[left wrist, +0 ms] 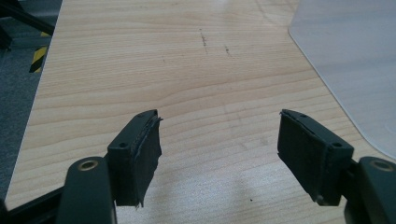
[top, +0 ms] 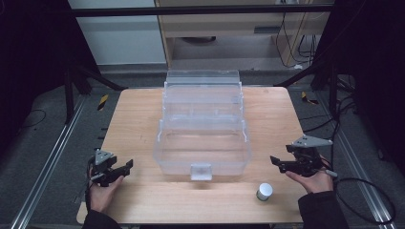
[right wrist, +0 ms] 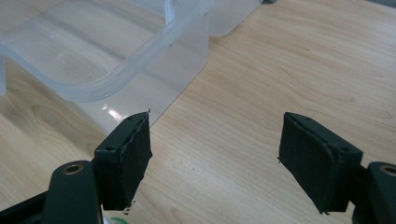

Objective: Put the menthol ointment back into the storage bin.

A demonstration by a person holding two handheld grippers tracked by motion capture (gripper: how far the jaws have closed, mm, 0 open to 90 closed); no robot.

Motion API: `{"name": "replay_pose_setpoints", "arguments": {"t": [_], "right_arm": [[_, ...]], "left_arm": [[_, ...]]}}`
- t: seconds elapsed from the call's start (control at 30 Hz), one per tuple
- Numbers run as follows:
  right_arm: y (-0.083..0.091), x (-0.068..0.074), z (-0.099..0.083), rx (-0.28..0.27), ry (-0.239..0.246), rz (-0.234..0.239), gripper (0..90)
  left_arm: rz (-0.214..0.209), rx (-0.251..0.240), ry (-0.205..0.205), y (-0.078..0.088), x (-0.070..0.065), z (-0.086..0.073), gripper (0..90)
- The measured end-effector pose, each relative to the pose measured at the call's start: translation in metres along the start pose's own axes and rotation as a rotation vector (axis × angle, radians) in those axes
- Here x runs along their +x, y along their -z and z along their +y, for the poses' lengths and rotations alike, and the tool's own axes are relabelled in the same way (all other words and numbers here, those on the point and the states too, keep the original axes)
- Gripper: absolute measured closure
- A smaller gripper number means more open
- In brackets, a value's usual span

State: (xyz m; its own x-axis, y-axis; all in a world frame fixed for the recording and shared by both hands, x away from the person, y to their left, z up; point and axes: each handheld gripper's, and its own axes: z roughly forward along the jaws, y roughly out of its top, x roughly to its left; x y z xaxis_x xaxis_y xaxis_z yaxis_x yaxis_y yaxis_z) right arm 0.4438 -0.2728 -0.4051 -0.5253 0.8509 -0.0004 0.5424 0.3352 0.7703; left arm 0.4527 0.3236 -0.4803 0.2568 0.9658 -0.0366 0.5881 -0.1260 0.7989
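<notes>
Clear plastic box [top: 203, 143] at twelve o'clock looks light, stiff, slippery; I'd take its rim. Both my left gripper [top: 125, 168] and right gripper [top: 277, 162] gape, holding nothing.

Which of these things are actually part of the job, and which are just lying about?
Likely part of the job:
- clear plastic box, open, middle of the table
- small white jar, near the right tongs
- left tongs, open and empty, like the right

Just about:
- cables on the floor
- wooden cabinet behind the table
</notes>
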Motion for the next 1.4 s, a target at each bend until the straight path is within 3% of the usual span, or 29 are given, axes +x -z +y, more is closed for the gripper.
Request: {"name": "replay_pose_setpoints", "arguments": {"t": [0.23, 0.33, 0.77, 1.3, 1.4], "right_arm": [[0.002, 0.009, 0.012, 0.082, 0.048, 0.033, 23.6], [0.003, 0.015, 0.016, 0.127, 0.101, 0.054, 23.1], [0.007, 0.035, 0.027, 0.233, 0.190, 0.122, 21.5], [0.001, 0.050, 0.027, 0.321, 0.240, 0.157, 23.8], [-0.002, 0.053, 0.024, 0.358, 0.254, 0.170, 24.9]], "left_arm": [[-0.005, 0.005, -0.003, 0.000, -0.001, 0.000, 30.1], [-0.008, 0.008, -0.005, -0.001, -0.002, 0.000, 30.5], [-0.007, 0.013, -0.008, 0.000, -0.002, 0.001, 31.4], [-0.005, 0.018, -0.009, -0.001, -0.002, 0.001, 31.6], [-0.007, 0.020, -0.009, -0.001, -0.002, 0.000, 31.6]]}}
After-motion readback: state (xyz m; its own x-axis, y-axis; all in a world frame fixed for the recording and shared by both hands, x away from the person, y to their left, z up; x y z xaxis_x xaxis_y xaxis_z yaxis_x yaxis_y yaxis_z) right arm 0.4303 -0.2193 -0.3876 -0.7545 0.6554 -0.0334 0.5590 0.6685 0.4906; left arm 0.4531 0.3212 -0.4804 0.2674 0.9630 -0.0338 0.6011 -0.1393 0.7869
